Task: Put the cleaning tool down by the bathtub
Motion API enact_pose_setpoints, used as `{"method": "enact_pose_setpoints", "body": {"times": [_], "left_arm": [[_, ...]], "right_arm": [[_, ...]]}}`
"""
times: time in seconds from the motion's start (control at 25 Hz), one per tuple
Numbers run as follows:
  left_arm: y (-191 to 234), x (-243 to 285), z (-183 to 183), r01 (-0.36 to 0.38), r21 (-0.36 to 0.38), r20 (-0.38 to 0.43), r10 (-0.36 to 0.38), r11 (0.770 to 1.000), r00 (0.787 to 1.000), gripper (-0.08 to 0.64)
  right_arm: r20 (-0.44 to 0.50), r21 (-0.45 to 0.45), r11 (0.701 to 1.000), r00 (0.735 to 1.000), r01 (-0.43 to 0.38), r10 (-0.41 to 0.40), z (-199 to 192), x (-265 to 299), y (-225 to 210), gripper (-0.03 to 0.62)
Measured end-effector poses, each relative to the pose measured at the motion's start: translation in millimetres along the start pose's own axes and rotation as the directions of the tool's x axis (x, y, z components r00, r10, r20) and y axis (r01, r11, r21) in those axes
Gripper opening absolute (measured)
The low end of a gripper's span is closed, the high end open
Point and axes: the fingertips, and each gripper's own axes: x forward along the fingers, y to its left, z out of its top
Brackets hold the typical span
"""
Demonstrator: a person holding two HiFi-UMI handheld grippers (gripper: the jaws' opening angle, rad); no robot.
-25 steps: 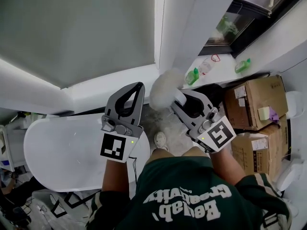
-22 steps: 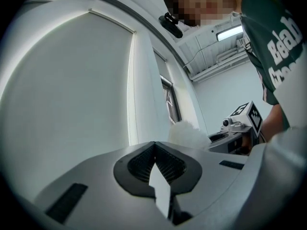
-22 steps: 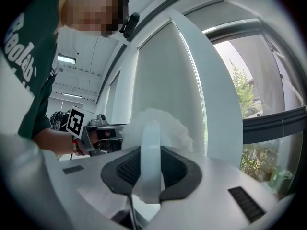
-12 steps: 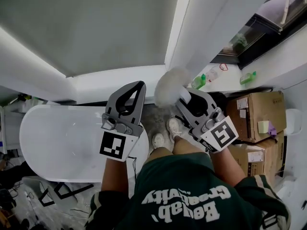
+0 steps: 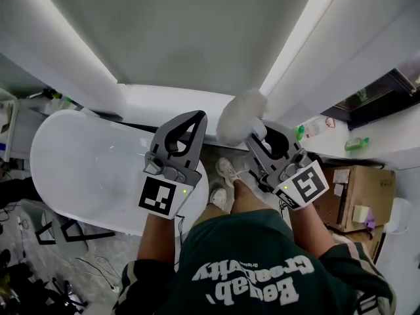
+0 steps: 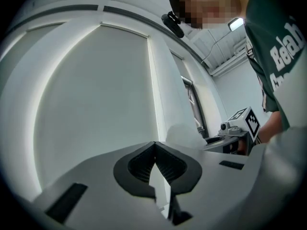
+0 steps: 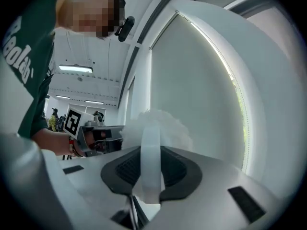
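My right gripper (image 5: 258, 134) is shut on the white handle (image 7: 149, 169) of the cleaning tool. The tool's fluffy white head (image 5: 237, 115) sticks up past the jaws, seen as a puff (image 7: 165, 126) in the right gripper view. It hangs in the air over the floor just right of the white bathtub (image 5: 79, 176). Above the tub's right end, my left gripper (image 5: 197, 117) has its jaws shut with nothing between them; their tips meet in the left gripper view (image 6: 154, 146). The two grippers stand side by side, a little apart.
The person's shoes (image 5: 226, 170) stand on the floor between tub and wall. Cardboard boxes (image 5: 357, 192) sit at the right, green bottles (image 5: 354, 143) on a white ledge above them. Dark stands and cables (image 5: 56, 231) lie left of the tub. A white wall rises ahead.
The view has swung left: the tub lies further under the left gripper, the boxes and ledge have slid to the right edge. Both grippers keep their grip and spacing.
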Motion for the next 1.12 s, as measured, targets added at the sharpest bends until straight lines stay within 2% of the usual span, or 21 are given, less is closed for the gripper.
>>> {"method": "enact_pose_setpoints", "body": {"times": [0.16, 0.32, 0.44, 0.8, 1.0, 1.12], "left_arm": [[29.5, -4.5, -8.9, -0.106, 0.001, -0.035, 0.106, 0.994, 0.994, 0.000], [59.5, -6.6, -12.5, -0.212, 0.011, -0.053, 0.212, 0.977, 0.976, 0.000], [79.5, -4.6, -19.8, -0.276, 0.050, -0.081, 0.280, 0.960, 0.957, 0.000], [115.8, 3.7, -40.4, -0.423, 0.050, -0.101, 0.426, 0.905, 0.899, 0.000], [142.0, 7.5, -55.5, -0.503, 0.061, -0.114, 0.506, 0.862, 0.855, 0.000], [150.7, 6.4, -65.1, -0.532, 0.072, -0.118, 0.536, 0.844, 0.836, 0.000]], "right_arm": [[0.014, 0.009, 0.995, 0.995, -0.101, 0.101, -3.9, 37.9, -9.0, 0.095], [0.020, 0.016, 0.981, 0.981, -0.196, 0.195, -5.6, 76.5, -19.7, 0.095], [0.023, 0.019, 0.965, 0.965, -0.262, 0.262, -5.8, 102.5, -25.4, 0.095], [0.015, -0.006, 0.920, 0.920, -0.393, 0.393, -11.9, 153.9, -32.7, 0.095], [-0.007, 0.021, 0.891, 0.891, -0.453, 0.453, -31.0, 187.0, -39.0, 0.095], [-0.012, 0.037, 0.874, 0.874, -0.485, 0.486, -45.7, 198.8, -36.5, 0.095]]}}
